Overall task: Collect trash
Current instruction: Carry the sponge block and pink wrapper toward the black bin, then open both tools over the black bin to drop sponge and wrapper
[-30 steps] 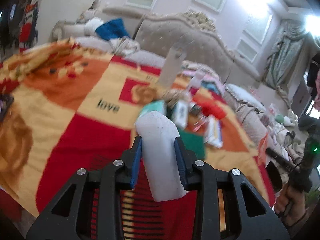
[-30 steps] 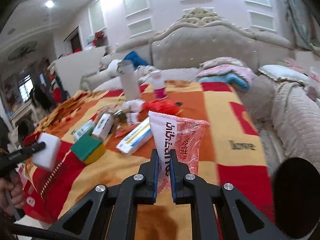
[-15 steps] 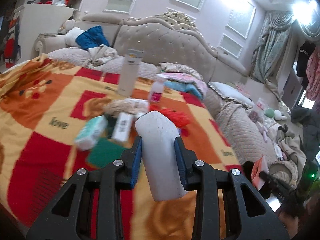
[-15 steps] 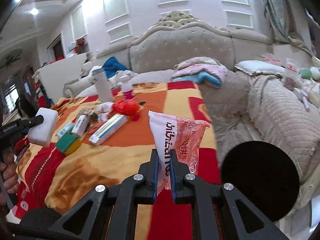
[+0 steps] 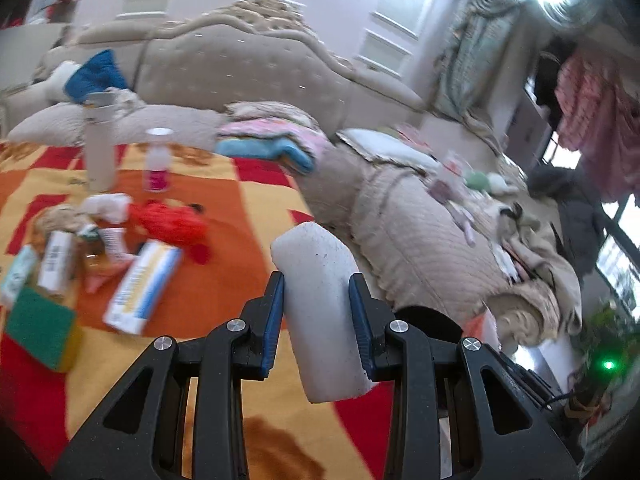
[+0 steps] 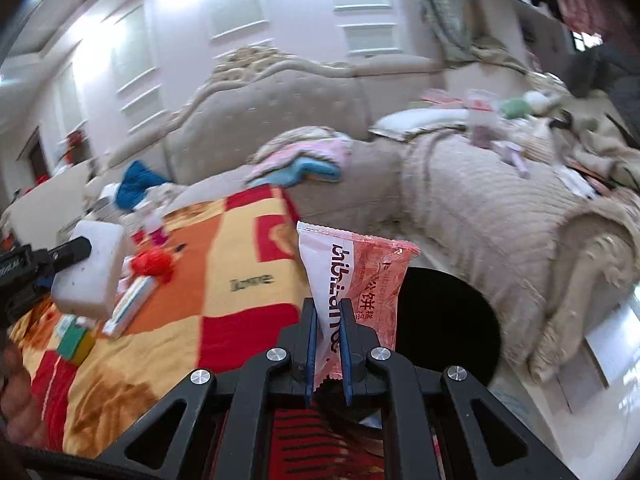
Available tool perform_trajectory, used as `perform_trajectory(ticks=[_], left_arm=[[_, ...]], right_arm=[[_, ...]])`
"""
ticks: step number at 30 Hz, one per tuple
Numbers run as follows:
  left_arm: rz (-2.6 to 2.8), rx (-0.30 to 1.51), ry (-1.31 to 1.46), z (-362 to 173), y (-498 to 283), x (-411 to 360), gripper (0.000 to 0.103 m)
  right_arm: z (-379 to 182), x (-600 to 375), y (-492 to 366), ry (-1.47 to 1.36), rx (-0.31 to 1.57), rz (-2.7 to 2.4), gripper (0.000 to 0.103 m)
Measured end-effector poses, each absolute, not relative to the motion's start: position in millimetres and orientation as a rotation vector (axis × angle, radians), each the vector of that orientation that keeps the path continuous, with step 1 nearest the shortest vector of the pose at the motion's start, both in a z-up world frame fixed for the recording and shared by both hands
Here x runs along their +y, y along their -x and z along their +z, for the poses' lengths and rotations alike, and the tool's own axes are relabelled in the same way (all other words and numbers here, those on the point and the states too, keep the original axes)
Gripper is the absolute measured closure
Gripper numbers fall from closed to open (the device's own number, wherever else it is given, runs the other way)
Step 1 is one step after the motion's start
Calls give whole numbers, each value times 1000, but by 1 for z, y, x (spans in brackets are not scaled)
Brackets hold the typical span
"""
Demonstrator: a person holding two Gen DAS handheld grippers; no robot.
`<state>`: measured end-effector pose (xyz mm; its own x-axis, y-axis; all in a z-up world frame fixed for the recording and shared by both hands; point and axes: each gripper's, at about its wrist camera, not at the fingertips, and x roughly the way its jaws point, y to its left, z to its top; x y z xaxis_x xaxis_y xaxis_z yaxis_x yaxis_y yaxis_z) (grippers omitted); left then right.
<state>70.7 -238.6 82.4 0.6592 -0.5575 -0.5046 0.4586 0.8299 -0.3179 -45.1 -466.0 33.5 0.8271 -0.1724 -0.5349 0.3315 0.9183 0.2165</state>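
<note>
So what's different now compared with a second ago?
Both tongs have swung away from the blanket clutter toward the black round opening past the bed's edge, which now looms larger. Nothing was picked up or dropped: the left tongs still clamp the white sponge, the right tongs still pinch the pink wrapper.

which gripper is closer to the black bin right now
Right. The right gripper, shut on a pink wrapper, sits right beside the black bin. The left gripper, shut on a white sponge, is farther back over the blanket.
</note>
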Motion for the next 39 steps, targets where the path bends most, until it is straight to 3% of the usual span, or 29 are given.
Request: perform_trajectory(ticks=[22,34,37,39], left_arm=[[-866,624,-76,35,-61,-396,73],[-901,717,-113,11,-74,-436,73],[-909,748,-126,5,-79,-439,71],[-914,796,-143,-1,-81,-444,64]], right_arm=[[21,-543,89,-467,467,-349,94],[-7,-564,60,-526,556,-309,94],[-8,-564,56,-532,559,-316,94],[-11,-563,50,-537,580,-319,88]])
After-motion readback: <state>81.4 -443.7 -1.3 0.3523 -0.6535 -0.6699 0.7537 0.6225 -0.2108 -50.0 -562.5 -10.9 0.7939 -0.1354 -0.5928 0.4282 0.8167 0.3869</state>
